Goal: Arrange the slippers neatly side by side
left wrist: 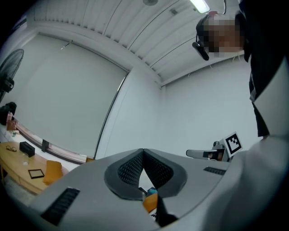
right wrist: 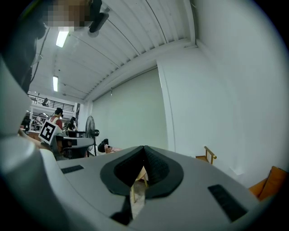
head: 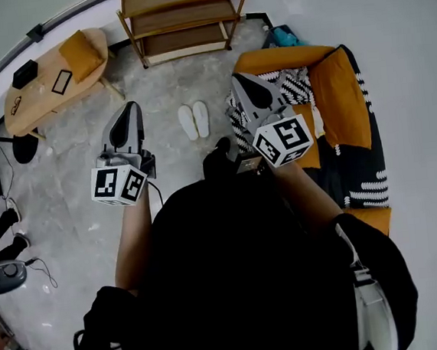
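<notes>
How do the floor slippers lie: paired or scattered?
Paired: the two white slippers lie side by side, parallel, on the floor before the shelf.

A mock living room staged inside a big work hall: an orange sofa (head: 333, 82), a wooden shelf rack (head: 180, 18), an oval desk (head: 38, 99) and slippers (head: 195, 120) on bare concrete (head: 179, 160) between white partitions (head: 387, 8); beyond them, other people (right wrist: 58, 115) under strip lights (right wrist: 62, 39).
</notes>
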